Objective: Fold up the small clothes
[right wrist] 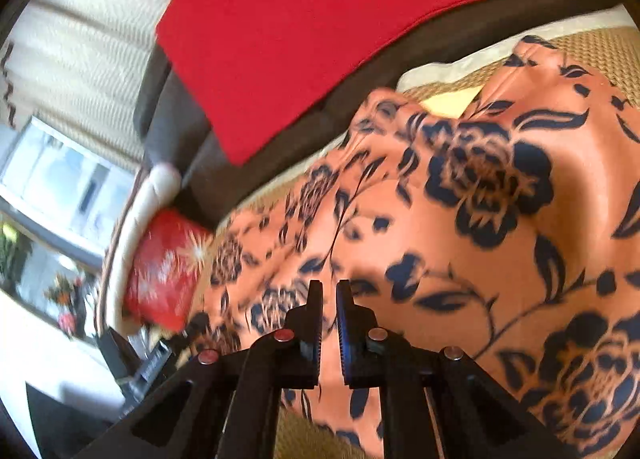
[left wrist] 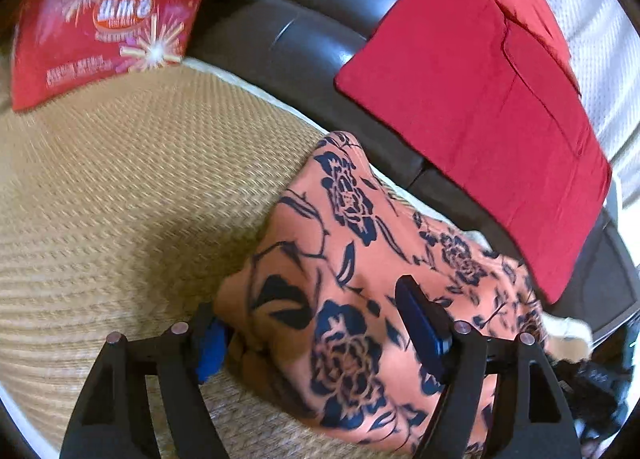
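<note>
An orange garment with dark blue flowers [left wrist: 352,243] lies bunched on a woven straw mat [left wrist: 120,187]. My left gripper [left wrist: 316,323] is open, its fingers [left wrist: 420,323] wide apart on either side of a raised fold of the garment. In the right wrist view the same garment [right wrist: 460,219] fills the frame. My right gripper [right wrist: 329,323] has its jaws almost together just above the cloth, with a thin gap between them. I cannot tell whether any cloth is pinched there.
A folded red cloth [left wrist: 480,99] lies on the dark brown headboard [left wrist: 320,11]; it also shows in the right wrist view [right wrist: 300,39]. A red printed pillow [left wrist: 104,19] sits at the mat's far left corner. A window [right wrist: 60,179] is at the left.
</note>
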### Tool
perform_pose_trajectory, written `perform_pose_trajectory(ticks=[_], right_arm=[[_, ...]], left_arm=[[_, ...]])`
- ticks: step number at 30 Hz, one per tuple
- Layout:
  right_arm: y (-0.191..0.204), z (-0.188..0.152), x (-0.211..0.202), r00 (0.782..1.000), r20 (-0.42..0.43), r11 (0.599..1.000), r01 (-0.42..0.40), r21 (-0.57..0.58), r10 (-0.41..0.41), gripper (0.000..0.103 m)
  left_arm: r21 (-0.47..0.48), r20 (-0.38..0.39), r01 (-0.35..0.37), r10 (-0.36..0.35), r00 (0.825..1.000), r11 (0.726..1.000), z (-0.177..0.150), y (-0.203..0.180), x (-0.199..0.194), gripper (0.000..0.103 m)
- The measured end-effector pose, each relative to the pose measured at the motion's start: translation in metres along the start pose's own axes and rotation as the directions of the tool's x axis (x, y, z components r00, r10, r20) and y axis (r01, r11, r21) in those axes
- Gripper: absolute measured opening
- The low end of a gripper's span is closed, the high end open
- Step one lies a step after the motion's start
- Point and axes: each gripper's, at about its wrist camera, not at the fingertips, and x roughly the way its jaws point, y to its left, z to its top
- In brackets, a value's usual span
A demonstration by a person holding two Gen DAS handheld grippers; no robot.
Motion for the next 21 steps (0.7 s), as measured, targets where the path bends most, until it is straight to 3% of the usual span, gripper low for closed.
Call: perform_pose_trajectory(ticks=[1, 2, 3, 5, 7, 12, 16, 21], right_arm=[[-0.001, 0.002, 0.003, 1.0, -0.001, 1.0, 0.016, 0.008, -0.016, 0.01], [-0.004, 0.003, 0.01, 0.999, -0.011, 0.999, 0.044, 0.019, -0.044, 0.01], [-0.008, 0.004, 0.016, 0.998, -0.034, 0.998, 0.063, 0.03, -0.061, 0.01], [-0.018, -0.001, 0.034, 0.991, -0.11, 0.994, 0.09, 0.068, -0.083, 0.008], [-0.02, -0.001, 0.034, 0.992, -0.104, 0.993, 0.076, 0.089, -0.066, 0.007], [-0.02, 0.004, 0.016, 0.996, -0.085, 0.997, 0.038, 0.074, -0.031, 0.01], [-0.027, 0.014, -0.017, 0.999, -0.023, 0.998, -0.024, 0.057, 0.025, 0.01], [-0.061, 0.025, -0.045, 0.994, 0.0, 0.985, -0.109, 0.134, 0.11, 0.011]], left_arm=[[-0.013, 0.012, 0.002, -0.002, 1.0, 1.0, 0.0, 0.002, 0.001, 0.047], [-0.003, 0.007, -0.02, 0.02, 1.0, 1.0, -0.002, 0.0, 0.003, 0.018], [0.015, 0.001, -0.048, 0.048, 0.999, 0.999, -0.002, -0.001, 0.006, 0.015], [0.008, 0.019, -0.036, 0.036, 0.999, 0.999, -0.003, -0.001, 0.003, 0.012], [0.032, 0.047, -0.025, 0.023, 0.999, 0.999, -0.003, -0.008, -0.004, 0.011], [0.239, 0.146, 0.019, -0.055, 0.988, 0.971, -0.011, -0.06, -0.031, 0.01], [0.45, 0.177, 0.043, -0.136, 0.975, 0.892, -0.034, -0.119, -0.044, 0.01], [0.617, 0.1, 0.112, -0.218, 0.971, 0.779, -0.078, -0.18, -0.036, 0.01]])
